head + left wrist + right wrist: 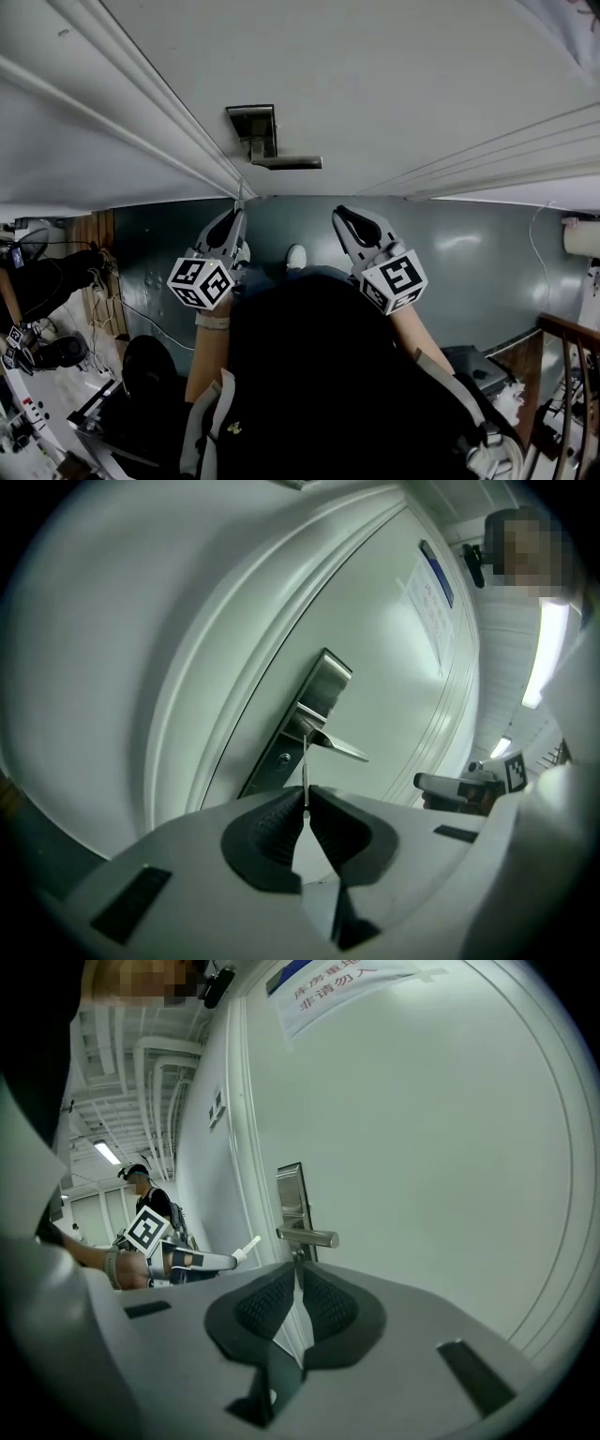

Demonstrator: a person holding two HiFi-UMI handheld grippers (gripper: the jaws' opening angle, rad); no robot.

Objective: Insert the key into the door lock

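Left gripper clamped on key (blade edge-on) | key points at lock, near, apart | right gripper jaws together, to its right.

even soft indoor light, ceiling strip light glaring, strong fisheye bending, dark vignetted corners

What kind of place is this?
Probably a corridor in a workplace or lab building: a white door with a metal lever handle, a printed notice on it, and bare ceiling pipes with strip lights beyond.
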